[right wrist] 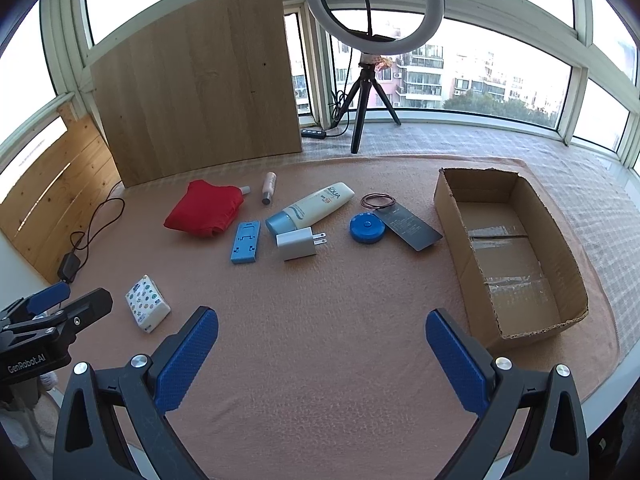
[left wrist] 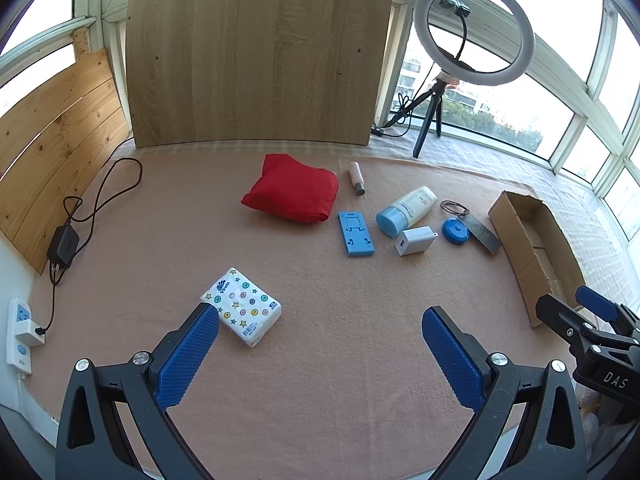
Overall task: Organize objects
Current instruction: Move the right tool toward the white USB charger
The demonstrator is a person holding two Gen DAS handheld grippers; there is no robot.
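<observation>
Left wrist view: left gripper (left wrist: pixel 320 344) spread wide, nothing between the jaws, blue pads over bare pink blanket (left wrist: pixel 320 380). Tissue pack (left wrist: pixel 242 306) lies just beside the left-hand pad at lower left of center; contact can't be told. Upper center: red pouch (left wrist: pixel 294 189), with a small pink tube (left wrist: pixel 356 178) to its right. Right of center is a cluster: blue phone stand (left wrist: pixel 355 233), sunscreen tube (left wrist: pixel 406 211), white charger (left wrist: pixel 415 241), blue round tape measure (left wrist: pixel 455 231), dark card (left wrist: pixel 482 233), hair ties (left wrist: pixel 455 208). Cardboard box (left wrist: pixel 516 236) at right edge, open top. The other gripper pokes in at lower right.

Right wrist view: right gripper (right wrist: pixel 322 346) also wide apart, holding nothing, touching nothing, over the blanket at bottom center. Cardboard box right of frame, empty, just beyond the right-hand pad. Tissue pack lower left, near the left gripper's tip at the left edge. Red pouch, phone stand, charger, sunscreen tube, tape measure and card strung across mid-frame; card overlaps the tape measure's edge. Ring light (right wrist: pixel 375 4) on tripod at top center.
</observation>
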